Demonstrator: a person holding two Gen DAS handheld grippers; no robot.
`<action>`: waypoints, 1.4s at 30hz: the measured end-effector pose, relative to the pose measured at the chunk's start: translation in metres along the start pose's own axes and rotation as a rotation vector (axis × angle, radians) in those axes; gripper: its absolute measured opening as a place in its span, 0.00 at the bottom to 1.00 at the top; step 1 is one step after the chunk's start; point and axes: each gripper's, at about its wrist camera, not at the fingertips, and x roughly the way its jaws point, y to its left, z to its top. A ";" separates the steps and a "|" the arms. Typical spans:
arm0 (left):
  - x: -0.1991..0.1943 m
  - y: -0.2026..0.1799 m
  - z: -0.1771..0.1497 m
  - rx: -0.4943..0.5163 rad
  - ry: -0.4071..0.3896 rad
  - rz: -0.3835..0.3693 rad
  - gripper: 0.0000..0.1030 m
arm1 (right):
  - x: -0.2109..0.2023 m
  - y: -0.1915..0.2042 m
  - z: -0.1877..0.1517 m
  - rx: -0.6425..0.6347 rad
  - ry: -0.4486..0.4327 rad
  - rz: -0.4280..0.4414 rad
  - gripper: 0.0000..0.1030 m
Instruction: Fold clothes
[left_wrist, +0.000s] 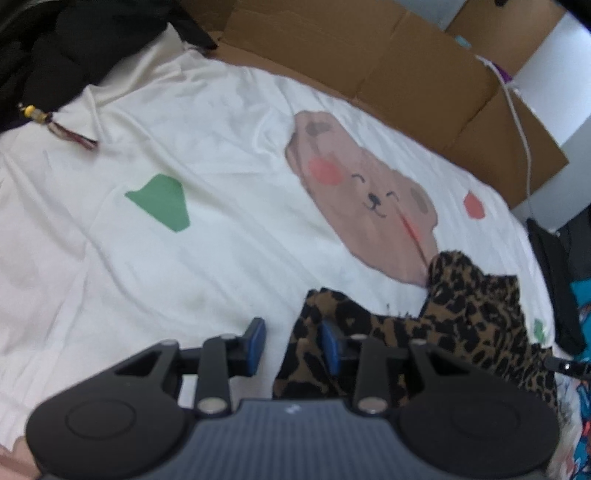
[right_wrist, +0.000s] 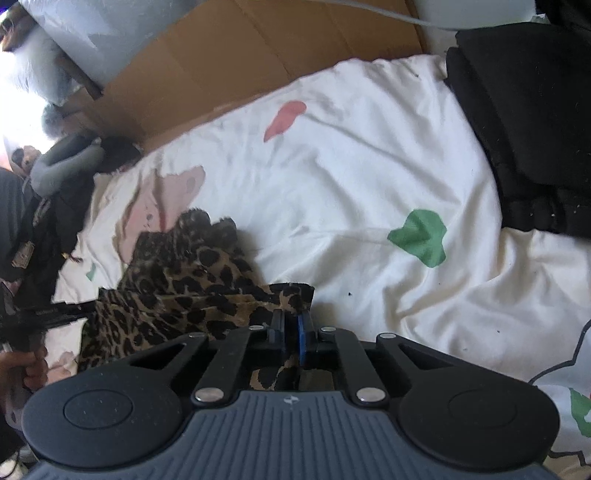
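On the far left of the bed, a pile of black clothing lies against the white bedspread, with a small beaded tassel trailing off it. The bedspread carries a green patch and, further right, a printed brown bear face, and a flattened cardboard sheet runs along the bed's far side. The left gripper hovers near the bottom of its view with its blue-padded fingers partly apart; the left edge of the leopard-print garment lies at the right finger, but the pads do not press on it. The garment lies crumpled on the near right part of the bed. In the right wrist view, the right gripper has its fingers closed narrowly on an edge of the same leopard fabric, and folded black clothes sit at the far right
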 end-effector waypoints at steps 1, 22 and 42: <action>0.001 -0.001 0.000 0.005 0.002 0.002 0.38 | 0.003 0.000 0.000 -0.006 0.007 -0.008 0.12; 0.023 -0.038 -0.009 0.201 0.054 0.111 0.41 | 0.031 0.018 -0.006 -0.222 0.081 -0.026 0.14; -0.069 -0.035 -0.007 0.064 -0.154 0.064 0.02 | -0.054 0.034 -0.001 -0.099 -0.117 0.002 0.05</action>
